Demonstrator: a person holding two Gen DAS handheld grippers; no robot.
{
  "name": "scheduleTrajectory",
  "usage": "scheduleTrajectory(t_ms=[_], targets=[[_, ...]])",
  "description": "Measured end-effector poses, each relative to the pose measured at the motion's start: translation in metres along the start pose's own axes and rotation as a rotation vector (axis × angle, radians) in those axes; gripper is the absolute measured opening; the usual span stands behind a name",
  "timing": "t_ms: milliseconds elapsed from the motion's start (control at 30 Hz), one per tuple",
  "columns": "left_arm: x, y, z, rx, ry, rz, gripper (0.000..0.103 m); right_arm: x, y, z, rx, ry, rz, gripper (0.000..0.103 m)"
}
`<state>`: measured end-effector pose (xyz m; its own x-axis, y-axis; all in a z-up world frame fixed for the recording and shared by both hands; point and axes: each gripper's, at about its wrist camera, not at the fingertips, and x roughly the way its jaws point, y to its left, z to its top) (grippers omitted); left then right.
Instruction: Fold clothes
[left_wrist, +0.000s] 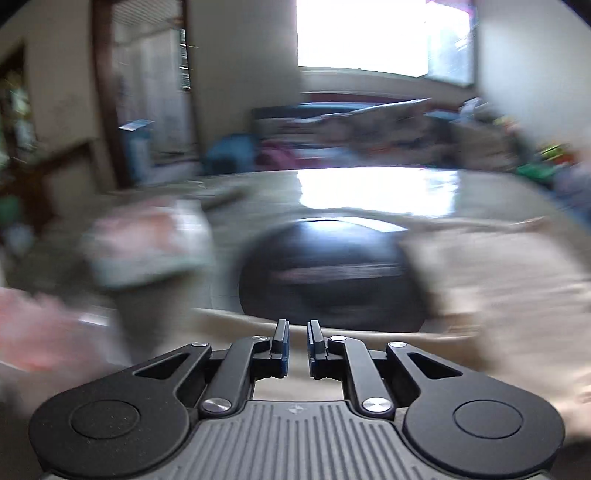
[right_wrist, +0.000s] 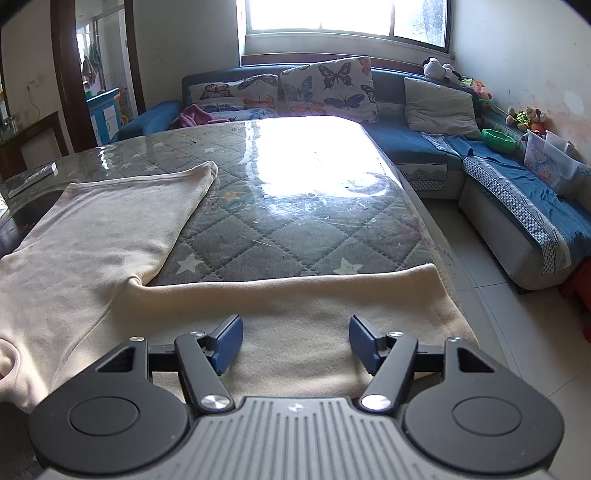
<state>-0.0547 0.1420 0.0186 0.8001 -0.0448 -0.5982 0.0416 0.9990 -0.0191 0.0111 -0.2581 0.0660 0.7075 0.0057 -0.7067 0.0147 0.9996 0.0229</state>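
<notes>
Right gripper (right_wrist: 295, 341) fingers spread wide over the cream garment (right_wrist: 295, 306); left gripper (left_wrist: 297, 341) nearly pinched on nothing, view blurry, so it could easily miss the counter (right_wrist: 295, 206)-edge hem.

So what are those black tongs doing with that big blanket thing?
A person is folding a cream garment spread on the quilted table. The right tongs hover open over its near edge, gripping nothing. The left tongs are nearly closed with nothing between them; that view is too blurry to tell more.

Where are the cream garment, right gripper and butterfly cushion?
cream garment (right_wrist: 110, 221): right wrist view, leg panel.
right gripper (right_wrist: 295, 341): right wrist view, midway between fingertips.
butterfly cushion (right_wrist: 328, 88): right wrist view, front face.
</notes>
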Motion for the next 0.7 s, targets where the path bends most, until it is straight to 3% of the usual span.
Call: scheduleTrajectory(t_ms=[100,200,433,567,700], targets=[[0.0,-0.038,-0.003,0.013,-0.019,-0.141,0.013,0.0,0.002,-0.001,-0.002,-0.002,0.003,0.073],[0.008,-0.066,-0.006,0.04,-0.017,-0.184,0.012,0.0,0.003,-0.001,-0.004,-0.006,0.005,0.074],[0.016,-0.046,-0.021,-0.024,0.013,-0.146,0.013,-0.001,0.0,-0.004,0.003,-0.017,0.019,0.075],[0.007,-0.019,-0.034,-0.06,0.011,-0.082,0.013,-0.001,0.001,-0.004,-0.002,-0.02,0.022,0.076],[-0.003,-0.007,-0.039,-0.014,-0.008,0.001,0.012,0.0,0.001,-0.005,-0.004,-0.023,0.023,0.076]])
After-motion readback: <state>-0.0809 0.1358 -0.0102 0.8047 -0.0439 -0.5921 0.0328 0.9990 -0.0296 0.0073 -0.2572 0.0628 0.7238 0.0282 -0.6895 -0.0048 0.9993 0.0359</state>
